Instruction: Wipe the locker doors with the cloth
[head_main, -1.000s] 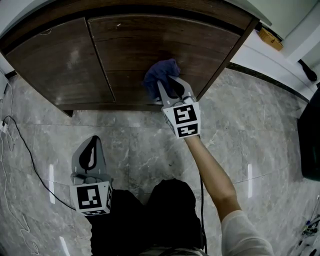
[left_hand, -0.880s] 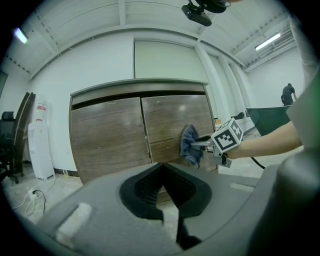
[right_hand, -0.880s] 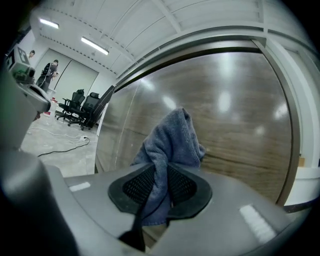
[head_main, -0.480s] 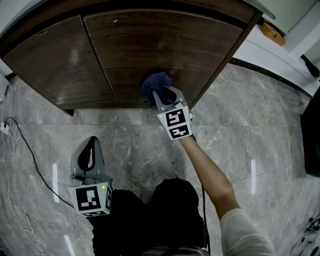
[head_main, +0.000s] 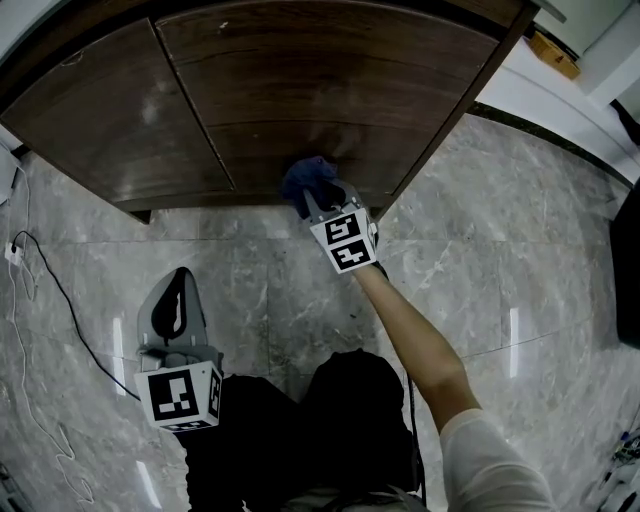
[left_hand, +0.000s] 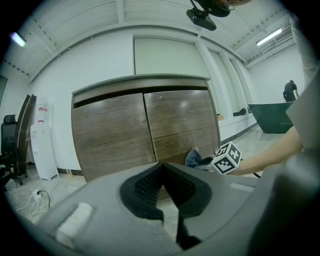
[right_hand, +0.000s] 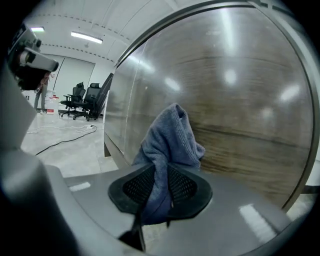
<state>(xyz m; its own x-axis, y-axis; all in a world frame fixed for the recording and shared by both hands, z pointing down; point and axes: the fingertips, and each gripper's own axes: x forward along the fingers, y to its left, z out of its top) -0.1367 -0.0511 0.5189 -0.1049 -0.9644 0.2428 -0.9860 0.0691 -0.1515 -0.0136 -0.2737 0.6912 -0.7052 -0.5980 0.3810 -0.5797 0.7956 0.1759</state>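
A brown wooden locker fills the top of the head view, with a left door and a right door. My right gripper is shut on a blue cloth and holds it against the bottom of the right door. The right gripper view shows the cloth bunched between the jaws, close to the glossy door. My left gripper hangs low over the floor, away from the locker, jaws closed with nothing between them. In the left gripper view both doors stand ahead.
Grey marble floor lies in front of the locker. A black cable runs along the floor at the left. A white appliance stands left of the locker, and office chairs sit far off.
My right gripper has slid the cloth down the right door, from mid-height toward its bottom edge. The left gripper has stayed where it was.
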